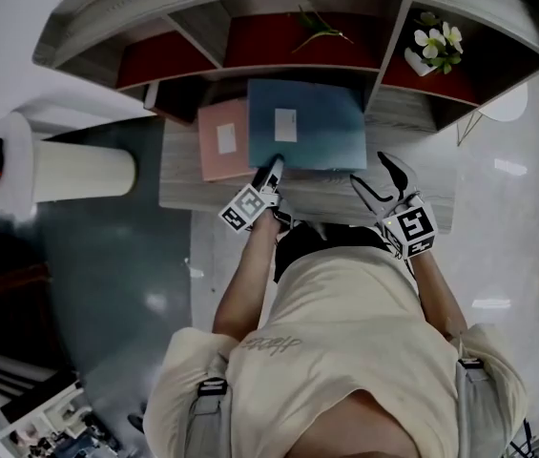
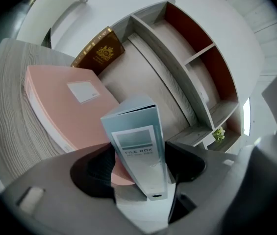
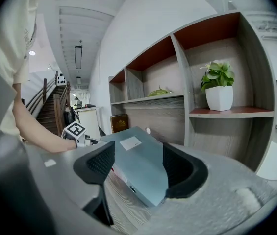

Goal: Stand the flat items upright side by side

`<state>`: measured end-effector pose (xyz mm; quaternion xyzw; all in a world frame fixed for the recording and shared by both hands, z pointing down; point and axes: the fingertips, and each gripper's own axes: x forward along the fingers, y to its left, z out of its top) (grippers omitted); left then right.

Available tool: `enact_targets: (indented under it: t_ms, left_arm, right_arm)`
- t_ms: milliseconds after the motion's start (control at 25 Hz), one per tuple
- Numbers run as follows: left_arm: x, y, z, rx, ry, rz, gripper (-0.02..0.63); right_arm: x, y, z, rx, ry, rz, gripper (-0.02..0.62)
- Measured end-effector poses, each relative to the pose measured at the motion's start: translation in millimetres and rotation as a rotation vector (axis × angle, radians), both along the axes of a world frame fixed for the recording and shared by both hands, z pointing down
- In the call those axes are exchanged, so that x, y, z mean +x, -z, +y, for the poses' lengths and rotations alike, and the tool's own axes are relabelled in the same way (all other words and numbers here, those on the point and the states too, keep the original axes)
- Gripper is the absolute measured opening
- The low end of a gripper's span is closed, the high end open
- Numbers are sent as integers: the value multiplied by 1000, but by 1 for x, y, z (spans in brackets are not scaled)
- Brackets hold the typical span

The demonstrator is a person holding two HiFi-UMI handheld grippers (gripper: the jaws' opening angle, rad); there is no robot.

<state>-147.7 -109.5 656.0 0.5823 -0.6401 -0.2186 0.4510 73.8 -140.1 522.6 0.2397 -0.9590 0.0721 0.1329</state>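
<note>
A blue file box (image 1: 312,127) lies flat on the wooden desk (image 1: 178,194), its left side overlapping a pink file box (image 1: 221,141). My left gripper (image 1: 274,167) is at the blue box's near left corner. In the left gripper view the labelled spine of the blue file box (image 2: 136,131) runs between the open jaws of the left gripper (image 2: 136,153). A sliver of the pink box (image 2: 64,106) shows between the left pad and the spine. My right gripper (image 1: 382,175) hovers open at the box's near right corner. The right gripper (image 3: 137,150) has nothing between its fingers, and the blue box (image 3: 138,170) lies beyond them.
A shelf unit (image 1: 298,70) with red-backed compartments stands behind the desk. A brown book (image 2: 99,55) leans in its left compartment. A potted plant (image 3: 219,97) sits at the right. A white cylinder (image 1: 78,170) lies left of the desk.
</note>
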Motion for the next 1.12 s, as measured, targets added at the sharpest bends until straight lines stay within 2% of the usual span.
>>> enact_targets:
  t_ms: [200, 400, 560, 880, 1120]
  left_arm:
    - [3, 37, -12, 29, -6, -139, 331]
    - [18, 93, -27, 56, -28, -377, 328]
    - [40, 122, -41, 80, -84, -512, 321]
    - [75, 138, -51, 83, -189, -602, 302]
    - [100, 144, -56, 81, -251, -619, 302]
  right_arm:
    - [6, -3, -4, -5, -14, -2, 307]
    - [9, 1, -8, -1, -39, -24, 302]
    - [13, 0, -12, 3, -55, -27, 302]
    - [22, -2, -14, -5, -92, -24, 301]
    - [24, -4, -13, -8, -108, -21, 301]
